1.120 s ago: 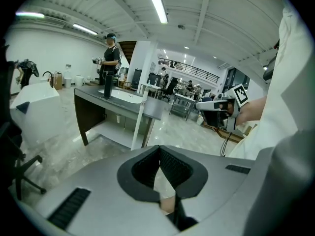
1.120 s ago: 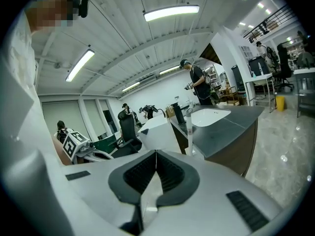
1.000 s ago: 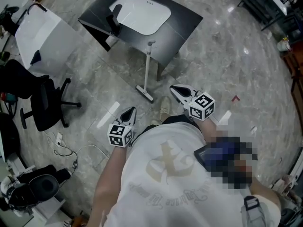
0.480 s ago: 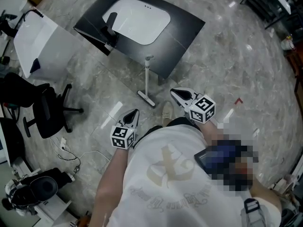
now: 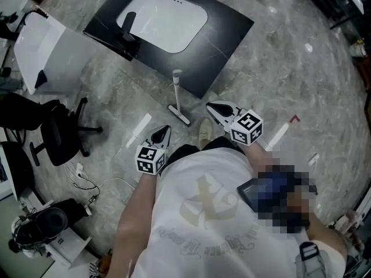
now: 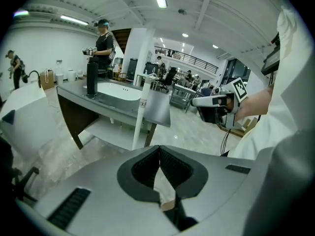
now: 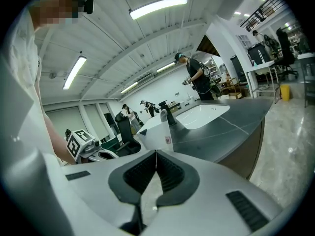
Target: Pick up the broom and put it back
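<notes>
Both grippers have drawn nearer the broom (image 5: 176, 95), whose handle now looks shorter from the head view as the person closes in; the task itself has hardly begun, by my judgement; the broom stands upright against the edge of the dark table (image 5: 229, 30), untouched, its head on the floor; it sits at about one o'clock from the left gripper (image 5: 163, 132) and nine o'clock from the right gripper (image 5: 214, 108), apart from each; both claws are clenched on nothing; reaching, grasping, lifting and returning it all remain.
</notes>
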The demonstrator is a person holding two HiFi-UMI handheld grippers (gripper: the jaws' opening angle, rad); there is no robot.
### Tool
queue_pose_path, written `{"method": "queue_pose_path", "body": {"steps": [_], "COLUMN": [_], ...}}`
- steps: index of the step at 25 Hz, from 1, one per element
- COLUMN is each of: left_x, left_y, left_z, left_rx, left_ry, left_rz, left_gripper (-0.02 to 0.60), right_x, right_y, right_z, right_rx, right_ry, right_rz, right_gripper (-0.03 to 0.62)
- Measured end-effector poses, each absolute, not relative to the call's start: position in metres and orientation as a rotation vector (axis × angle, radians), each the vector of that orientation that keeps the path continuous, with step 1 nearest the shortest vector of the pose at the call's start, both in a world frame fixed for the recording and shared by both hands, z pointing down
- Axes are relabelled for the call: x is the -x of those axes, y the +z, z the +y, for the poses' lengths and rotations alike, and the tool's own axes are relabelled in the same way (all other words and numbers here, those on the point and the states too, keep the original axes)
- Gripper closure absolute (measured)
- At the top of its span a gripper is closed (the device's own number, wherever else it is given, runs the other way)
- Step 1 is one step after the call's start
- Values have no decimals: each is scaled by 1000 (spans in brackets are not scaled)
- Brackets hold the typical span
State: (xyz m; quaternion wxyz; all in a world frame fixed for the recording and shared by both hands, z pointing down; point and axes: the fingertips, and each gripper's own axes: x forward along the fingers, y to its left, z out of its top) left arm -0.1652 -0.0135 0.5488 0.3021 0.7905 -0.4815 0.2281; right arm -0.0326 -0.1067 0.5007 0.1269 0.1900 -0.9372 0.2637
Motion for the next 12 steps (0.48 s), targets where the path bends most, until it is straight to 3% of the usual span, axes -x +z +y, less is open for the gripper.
{"method": "queue_pose_path", "body": {"steps": [12], "left_x": [190], "left_y": [561], "left_z": [-38], "left_rx": [-2112], "left_ry": [686], "left_rz": [-1250], "left_gripper": [569], "right_x": [52], "right_y": [516], "right_z": [-116], "right_rx": [-517], "right_ry": [788], "right_rz": [-2695], "right_gripper": [577]}}
